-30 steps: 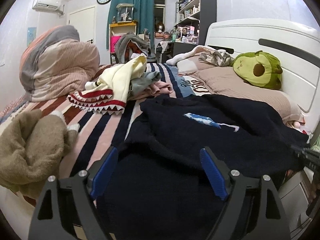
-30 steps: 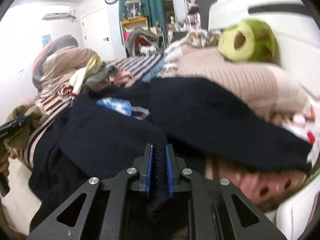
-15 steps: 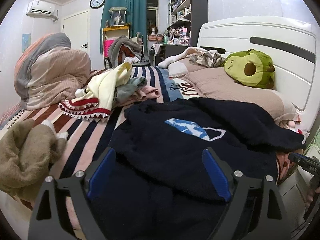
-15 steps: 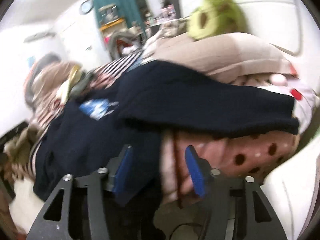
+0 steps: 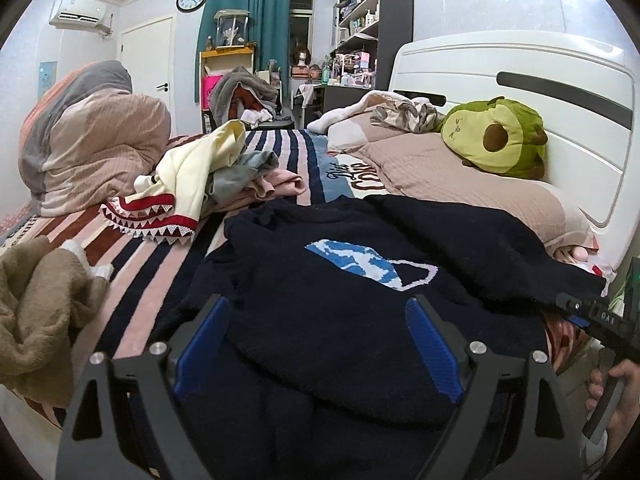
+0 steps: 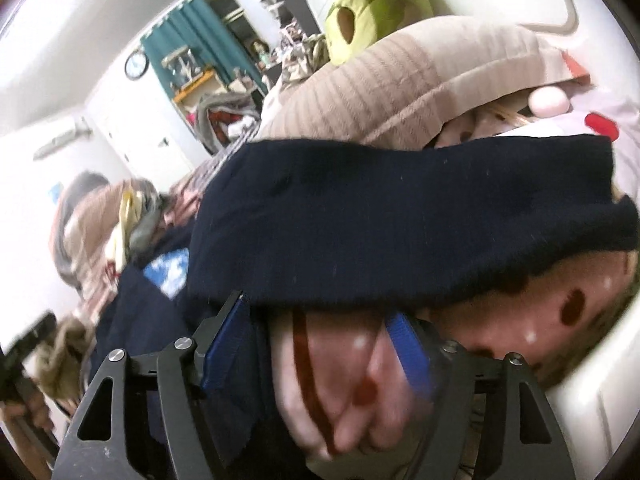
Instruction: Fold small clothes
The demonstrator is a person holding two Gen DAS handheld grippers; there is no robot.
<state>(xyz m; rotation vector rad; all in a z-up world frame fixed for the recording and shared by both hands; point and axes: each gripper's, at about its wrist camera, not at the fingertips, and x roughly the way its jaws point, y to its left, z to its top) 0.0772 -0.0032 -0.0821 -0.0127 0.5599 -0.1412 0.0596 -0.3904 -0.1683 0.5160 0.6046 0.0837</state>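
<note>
A dark navy sweater [image 5: 340,300] with a blue and white whale patch [image 5: 360,266] lies spread on the striped bed. One sleeve [image 5: 480,248] stretches right toward the pillow. My left gripper [image 5: 316,332] is open and empty, low over the sweater's near hem. In the right wrist view my right gripper [image 6: 320,320] is open and empty, tilted, right beneath the sleeve [image 6: 400,216], with pink spotted bedding [image 6: 520,304] between and beyond its fingers. The right gripper's body also shows at the right edge of the left wrist view [image 5: 592,316].
A pile of clothes [image 5: 208,172] with a shark-tooth garment [image 5: 148,216] lies behind the sweater. A brown fleece garment [image 5: 40,312] sits at the left. A rolled duvet [image 5: 88,152], a pillow [image 5: 460,176], an avocado plush [image 5: 496,138] and the white headboard [image 5: 540,80] border the bed.
My right gripper opened and let go of the sweater, then moved right and tilted under the sleeve. My left gripper rose and drew back; the sweater now lies flatter.
</note>
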